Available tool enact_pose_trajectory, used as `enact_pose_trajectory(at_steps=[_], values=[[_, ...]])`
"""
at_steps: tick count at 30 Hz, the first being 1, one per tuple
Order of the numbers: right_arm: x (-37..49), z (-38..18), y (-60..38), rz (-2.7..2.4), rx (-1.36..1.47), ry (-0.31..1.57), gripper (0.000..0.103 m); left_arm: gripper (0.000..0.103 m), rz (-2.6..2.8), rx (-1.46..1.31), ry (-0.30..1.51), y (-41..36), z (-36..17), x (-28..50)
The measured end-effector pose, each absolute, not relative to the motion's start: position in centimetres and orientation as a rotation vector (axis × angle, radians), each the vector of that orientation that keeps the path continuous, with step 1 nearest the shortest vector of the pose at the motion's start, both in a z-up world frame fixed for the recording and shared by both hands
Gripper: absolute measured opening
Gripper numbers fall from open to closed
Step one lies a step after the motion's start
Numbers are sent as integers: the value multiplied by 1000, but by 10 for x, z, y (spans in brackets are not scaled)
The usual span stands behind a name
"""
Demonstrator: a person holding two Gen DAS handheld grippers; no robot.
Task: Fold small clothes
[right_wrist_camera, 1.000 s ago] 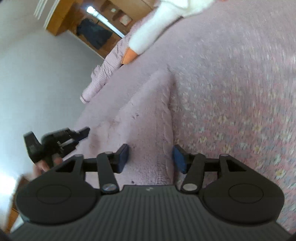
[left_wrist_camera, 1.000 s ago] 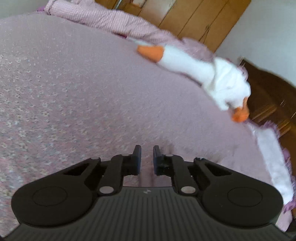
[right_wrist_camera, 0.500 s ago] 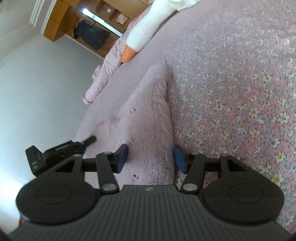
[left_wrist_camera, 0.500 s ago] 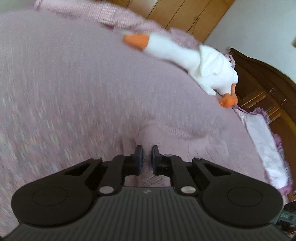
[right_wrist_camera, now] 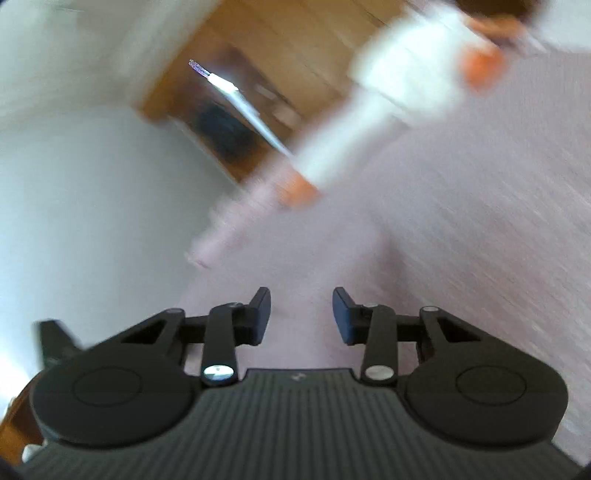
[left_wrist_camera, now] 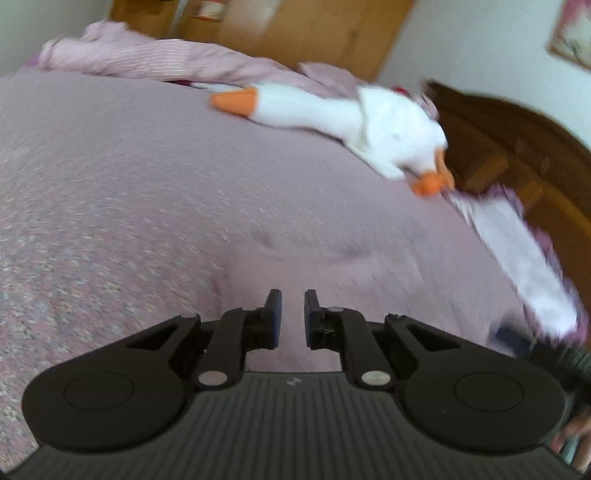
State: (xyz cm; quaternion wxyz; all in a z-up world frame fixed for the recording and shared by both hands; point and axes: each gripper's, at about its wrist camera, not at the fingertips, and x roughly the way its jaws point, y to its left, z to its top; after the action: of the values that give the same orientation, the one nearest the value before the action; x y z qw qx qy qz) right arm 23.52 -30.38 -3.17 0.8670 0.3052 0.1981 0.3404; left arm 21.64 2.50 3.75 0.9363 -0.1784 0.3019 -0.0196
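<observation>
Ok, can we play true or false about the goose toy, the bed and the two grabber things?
1. The goose toy is white with orange parts. True.
2. The goose toy lies on the floor. False: it lies on the pink bedspread.
3. The left gripper is squeezing the goose. False: nothing sits between its fingers, and the goose is far off.
4. The right gripper has a wide gap between its fingers. True.
5. A wooden wardrobe stands behind the bed. True.
</observation>
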Motion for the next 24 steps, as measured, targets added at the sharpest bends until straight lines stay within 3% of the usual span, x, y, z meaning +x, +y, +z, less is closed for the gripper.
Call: enact_pose_trajectory(at_steps=[5, 7, 12, 17, 21, 24], values=[[245, -34, -256, 630, 385, 459, 18, 11, -8, -278, 670, 2, 2, 216], [251, -44, -255, 561, 360, 510, 3, 11, 5, -240, 669, 4, -15, 218], [255, -52, -272, 532, 414, 580, 1, 12, -7, -254, 682, 11, -14, 223], [230, -40, -283, 578, 441, 559, 8, 12, -2, -260, 644, 10, 11, 196], [224, -42, -270, 543, 317, 620, 4, 12, 14, -154, 677, -5, -3, 192], [229, -50, -272, 548, 345, 647, 2, 13, 18, -260, 677, 10, -18, 196]])
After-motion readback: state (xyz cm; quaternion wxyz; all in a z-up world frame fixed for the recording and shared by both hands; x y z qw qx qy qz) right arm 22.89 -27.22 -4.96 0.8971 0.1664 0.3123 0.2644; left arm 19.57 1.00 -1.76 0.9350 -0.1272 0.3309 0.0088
